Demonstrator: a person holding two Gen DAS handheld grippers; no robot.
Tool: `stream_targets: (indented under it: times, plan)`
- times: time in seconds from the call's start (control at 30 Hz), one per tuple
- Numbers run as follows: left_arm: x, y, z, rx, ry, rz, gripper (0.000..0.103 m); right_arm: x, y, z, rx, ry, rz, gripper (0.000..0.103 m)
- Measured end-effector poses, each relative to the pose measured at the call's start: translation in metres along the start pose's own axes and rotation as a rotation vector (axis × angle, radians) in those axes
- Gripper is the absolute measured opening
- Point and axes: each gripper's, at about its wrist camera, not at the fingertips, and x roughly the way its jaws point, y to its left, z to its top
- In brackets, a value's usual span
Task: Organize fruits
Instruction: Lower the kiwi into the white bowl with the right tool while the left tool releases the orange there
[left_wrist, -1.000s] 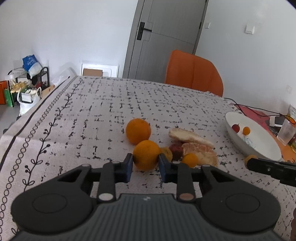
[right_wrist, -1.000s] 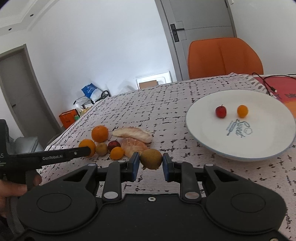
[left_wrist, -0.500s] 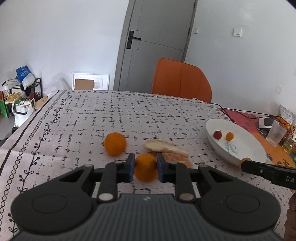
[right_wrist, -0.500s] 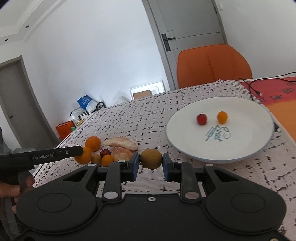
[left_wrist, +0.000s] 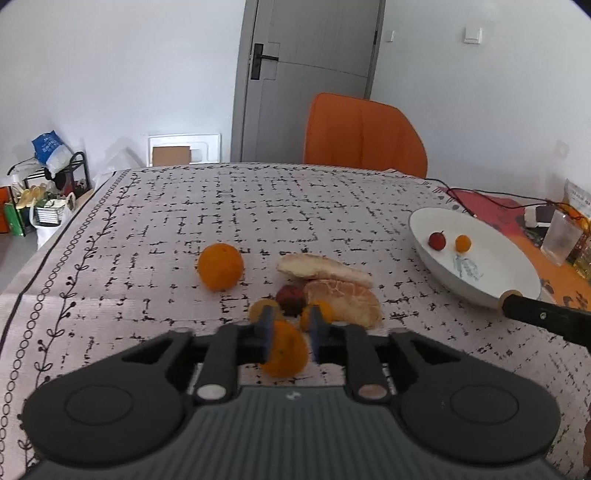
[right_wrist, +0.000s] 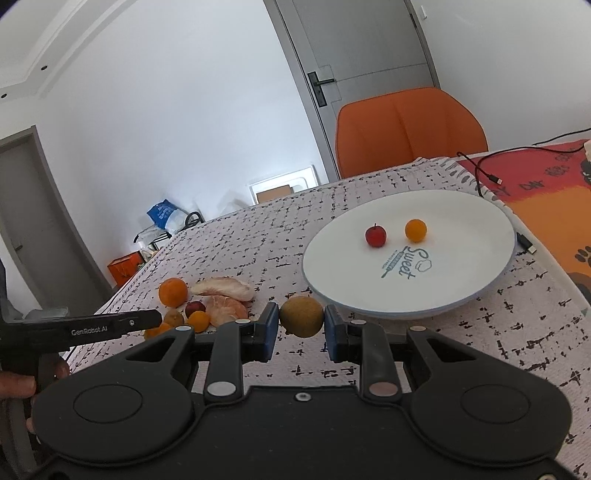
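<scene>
Table (left_wrist: 280, 199) w/ black-dash patterned cloth. White plate (left_wrist: 491, 284) as landmark: left of it lie a whole orange (left_wrist: 220, 266), pale pomelo wedge (left_wrist: 321, 266), peeled citrus piece (left_wrist: 343, 299), dark red fruit (left_wrist: 290, 295). Behind plate: red-orange mat (right_wrist: 546, 192), black cable (right_wrist: 480, 173); glass (left_wrist: 561, 236) to its right.

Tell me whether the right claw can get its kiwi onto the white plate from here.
Probably yes. The right claw is shut on the kiwi just short of the plate, whose near half is bare; nothing stands between them.

White walls (left_wrist: 110, 74) surround a grey door (left_wrist: 306, 81). 1 orange chair (left_wrist: 364, 134) stands behind the cloth-covered counter (left_wrist: 221, 199).
</scene>
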Motion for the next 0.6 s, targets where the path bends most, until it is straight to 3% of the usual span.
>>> stream_targets:
  times: [0.03, 0.1, 0.2, 0.47, 0.5, 0.53, 0.6]
  plan:
    - [0.0, 0.001, 0.0, -0.003, -0.001, 0.006, 0.043, 0.0, 0.0, 0.0, 0.001, 0.0, 0.001, 0.025]
    - [-0.001, 0.001, -0.002, -0.005, -0.014, 0.02, 0.056, 0.0, 0.0, -0.001, -0.002, -0.001, 0.005, 0.025]
    - [0.0, 0.0, -0.003, 0.003, -0.015, 0.02, 0.061, 0.0, 0.0, -0.001, -0.004, 0.0, 0.004, 0.025]
    - [0.016, 0.001, -0.014, 0.0, 0.073, 0.054, 0.06, -0.003, -0.007, 0.001, 0.008, -0.014, -0.014, 0.025]
    - [0.019, 0.003, -0.015, -0.006, 0.09, 0.049, 0.052, -0.003, -0.008, 0.002, 0.01, -0.015, -0.018, 0.025]
    - [0.02, 0.004, -0.016, -0.014, 0.1, 0.052, 0.037, -0.003, -0.01, 0.002, 0.013, -0.016, -0.022, 0.025]
    - [0.019, 0.007, -0.017, -0.027, 0.095, 0.05, 0.035, -0.002, -0.013, 0.003, 0.02, -0.019, -0.029, 0.025]
